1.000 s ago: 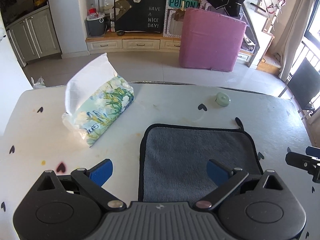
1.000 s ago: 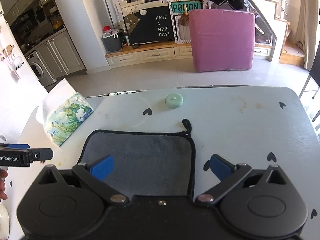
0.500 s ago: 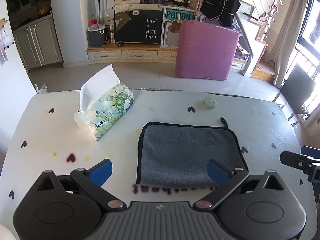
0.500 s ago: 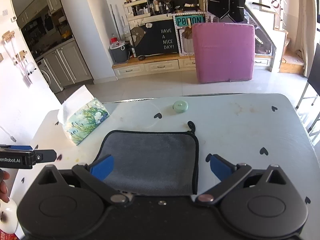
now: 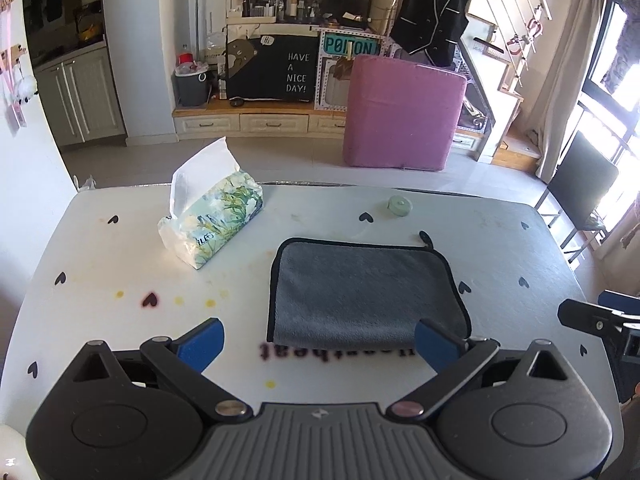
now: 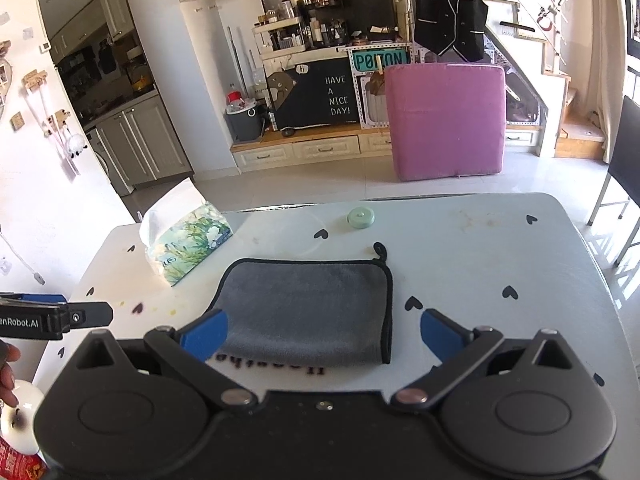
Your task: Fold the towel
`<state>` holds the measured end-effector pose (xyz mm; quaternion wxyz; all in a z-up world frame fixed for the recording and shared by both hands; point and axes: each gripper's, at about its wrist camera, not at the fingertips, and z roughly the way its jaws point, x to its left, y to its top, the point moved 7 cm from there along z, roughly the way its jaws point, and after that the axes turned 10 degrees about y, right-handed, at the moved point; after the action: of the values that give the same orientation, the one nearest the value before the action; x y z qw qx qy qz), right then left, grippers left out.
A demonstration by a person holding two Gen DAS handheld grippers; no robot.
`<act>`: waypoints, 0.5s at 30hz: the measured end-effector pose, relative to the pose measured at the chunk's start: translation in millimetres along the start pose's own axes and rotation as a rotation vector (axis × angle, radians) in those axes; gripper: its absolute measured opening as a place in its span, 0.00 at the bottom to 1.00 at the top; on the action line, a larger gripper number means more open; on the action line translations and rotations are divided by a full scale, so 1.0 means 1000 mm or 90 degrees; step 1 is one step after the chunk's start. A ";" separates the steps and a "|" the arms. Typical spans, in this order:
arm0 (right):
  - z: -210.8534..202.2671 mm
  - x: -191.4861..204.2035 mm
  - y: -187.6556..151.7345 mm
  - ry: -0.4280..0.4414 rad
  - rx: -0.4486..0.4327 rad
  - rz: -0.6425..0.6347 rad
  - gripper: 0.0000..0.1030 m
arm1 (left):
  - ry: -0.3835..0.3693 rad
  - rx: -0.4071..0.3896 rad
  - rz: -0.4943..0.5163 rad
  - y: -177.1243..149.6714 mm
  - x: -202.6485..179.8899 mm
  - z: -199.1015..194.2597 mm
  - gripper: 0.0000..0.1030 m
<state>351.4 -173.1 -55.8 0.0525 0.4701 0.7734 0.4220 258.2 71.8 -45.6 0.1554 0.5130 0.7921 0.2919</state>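
A grey towel (image 5: 364, 292) with black trim lies folded flat on the white table (image 5: 100, 280), its hanging loop at the far right corner. It also shows in the right wrist view (image 6: 308, 308). My left gripper (image 5: 318, 346) is open and empty, held above the table's near edge, short of the towel's near edge. My right gripper (image 6: 322, 334) is open and empty, held just behind the towel's near right corner. Neither gripper touches the towel.
A floral tissue pack (image 5: 212, 216) stands at the far left of the table. A small green round lid (image 5: 399, 205) lies at the far middle. A dark chair (image 5: 580, 188) stands beyond the table's right edge. A pink cushion (image 5: 400, 112) stands on the floor behind.
Both grippers have pulled back and up from the towel, open throughout. The towel, once under the fingers, now lies wholly in front of them and has not moved.
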 end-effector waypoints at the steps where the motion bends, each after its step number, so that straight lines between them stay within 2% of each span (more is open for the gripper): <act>1: -0.003 0.001 -0.001 0.001 -0.002 0.000 1.00 | 0.000 -0.003 0.001 -0.002 -0.001 -0.003 0.98; 15: -0.038 0.011 -0.020 0.013 -0.037 -0.009 1.00 | -0.009 -0.027 0.001 -0.023 0.003 -0.033 0.98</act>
<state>313.4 -191.4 -42.5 0.0610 0.4585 0.7648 0.4486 222.6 57.9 -33.7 0.1713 0.5119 0.7845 0.3053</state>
